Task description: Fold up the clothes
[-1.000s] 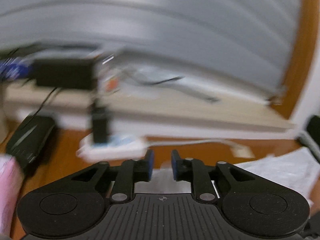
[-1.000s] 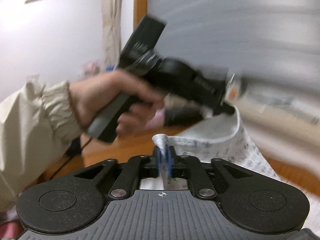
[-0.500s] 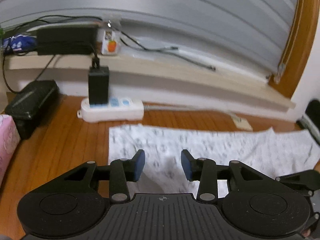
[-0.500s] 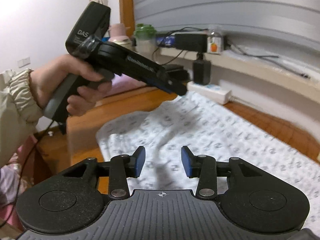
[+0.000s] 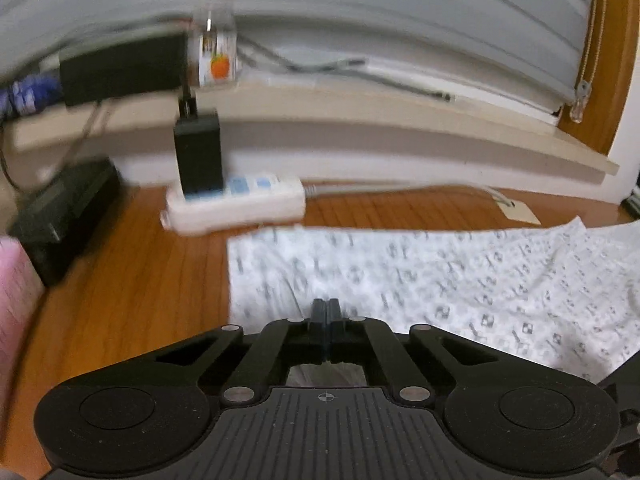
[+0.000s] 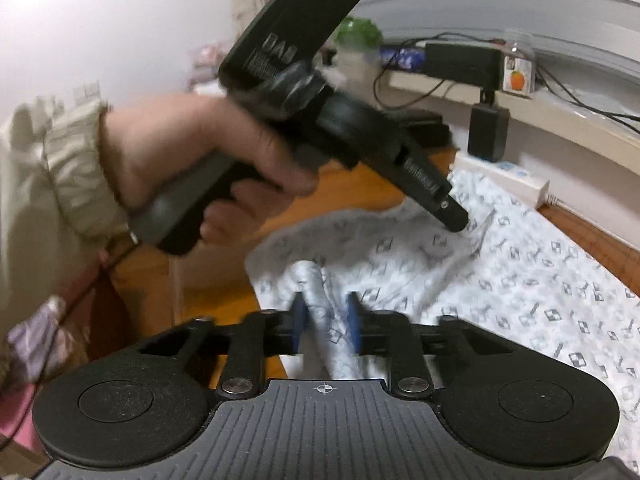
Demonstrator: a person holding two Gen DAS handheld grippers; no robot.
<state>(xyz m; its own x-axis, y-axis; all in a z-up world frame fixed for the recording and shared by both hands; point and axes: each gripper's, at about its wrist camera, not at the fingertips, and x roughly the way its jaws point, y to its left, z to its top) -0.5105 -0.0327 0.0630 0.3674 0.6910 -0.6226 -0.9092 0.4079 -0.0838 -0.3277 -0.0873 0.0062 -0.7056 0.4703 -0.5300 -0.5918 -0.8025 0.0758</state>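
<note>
We see a wooden floor (image 5: 132,288) under a white patterned cloth garment (image 5: 460,276), which lies spread flat across the right and middle, its far edge just beside a white plastic power strip (image 5: 236,200) with a black adapter plugged in. A pale window ledge (image 5: 400,136) runs along the far wall. In the right wrist view a person's hand (image 6: 192,160) in a cream sleeve grips the black left gripper (image 6: 456,218), whose tip touches a raised fold of the garment; its jaws are fully closed, though we cannot tell whether fabric sits between them. Our right gripper (image 6: 326,318) is closing, a bunched ridge of garment between its blue pads (image 6: 299,316).
</note>
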